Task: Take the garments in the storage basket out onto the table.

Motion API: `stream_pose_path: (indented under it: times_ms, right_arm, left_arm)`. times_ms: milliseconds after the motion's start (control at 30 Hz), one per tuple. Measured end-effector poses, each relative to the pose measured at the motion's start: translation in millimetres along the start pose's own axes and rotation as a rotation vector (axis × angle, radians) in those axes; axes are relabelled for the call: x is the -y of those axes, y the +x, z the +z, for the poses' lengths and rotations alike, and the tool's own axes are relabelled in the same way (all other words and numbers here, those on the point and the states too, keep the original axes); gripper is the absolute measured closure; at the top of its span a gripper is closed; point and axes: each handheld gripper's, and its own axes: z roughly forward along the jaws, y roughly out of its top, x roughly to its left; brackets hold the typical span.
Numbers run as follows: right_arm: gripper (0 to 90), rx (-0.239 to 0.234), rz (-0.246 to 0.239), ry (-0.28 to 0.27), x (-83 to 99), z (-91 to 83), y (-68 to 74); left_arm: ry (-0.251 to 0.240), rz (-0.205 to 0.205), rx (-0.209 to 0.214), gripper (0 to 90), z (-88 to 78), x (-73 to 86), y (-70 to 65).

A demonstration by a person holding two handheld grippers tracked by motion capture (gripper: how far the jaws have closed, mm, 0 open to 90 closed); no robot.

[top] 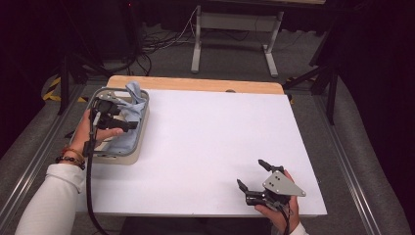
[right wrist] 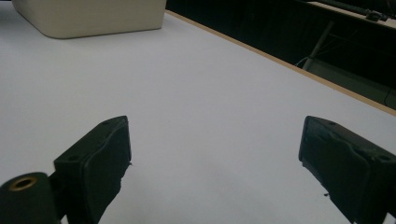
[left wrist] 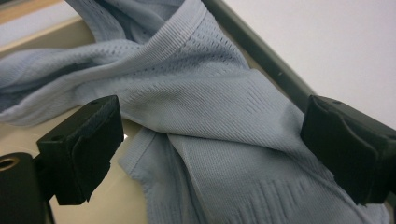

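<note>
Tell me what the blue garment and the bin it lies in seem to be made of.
Blue garment: a thin knit fabric, matte, judging by its fine ribs, small mesh holes and soft folds. Bin: likely plastic, beige with a darker grey rim, smooth walls and rounded corners; the look leaves coated metal open. The left claw is open over the garment.

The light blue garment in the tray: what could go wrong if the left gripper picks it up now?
1. The light blue garment is folded over itself, so the open left gripper may pinch just one layer and it could slip.
2. Part hangs over the tray's rim; lifting may drag the tray.
</note>
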Motion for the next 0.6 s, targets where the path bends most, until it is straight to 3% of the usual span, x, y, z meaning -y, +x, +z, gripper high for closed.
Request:
stream_pose_path:
  times_ms: [67, 100, 200, 267, 300, 367, 433, 467, 600]
  right_arm:
    - [9.8, -0.007, -0.002, 0.008, 0.2, 1.4, 1.0]
    - [9.9, -0.013, -0.007, 0.014, 0.2, 2.0, 1.7]
    - [10.2, -0.025, -0.021, 0.028, 0.3, 3.4, 4.0]
    - [10.3, -0.03, -0.018, 0.037, 1.0, 5.0, 4.0]
    - [10.3, -0.03, -0.018, 0.037, 1.0, 5.0, 4.0]
    - [10.4, -0.035, -0.013, 0.05, 2.2, 7.3, 4.1]
    - [10.4, -0.037, -0.015, 0.058, 2.7, 8.0, 4.6]
    - [10.5, -0.036, -0.015, 0.063, 3.0, 8.5, 4.9]
    - [10.9, -0.042, -0.018, 0.089, 4.5, 11.1, 5.9]
  left_arm:
    - [0.039, -0.011, 0.024, 8.5, 7.5, 0.5, 0.3]
    - [0.074, 0.007, 0.022, 9.5, 10.5, 0.4, -0.7]
    - [0.117, 0.003, 0.019, 13.5, 15.1, 0.8, -0.8]
    - [0.19, 0.006, -0.002, 14.5, 23.7, 1.2, -1.9]
    - [0.19, 0.006, -0.002, 16.2, 23.7, 1.2, -1.9]
    - [0.313, 0.046, -0.039, 19.4, 38.0, 0.9, -7.2]
    - [0.329, 0.065, -0.061, 23.7, 39.2, -0.3, -8.4]
    - [0.331, 0.056, -0.063, 26.6, 39.4, 0.0, -8.5]
    - [0.343, 0.084, -0.103, 43.2, 38.6, -0.1, -10.7]
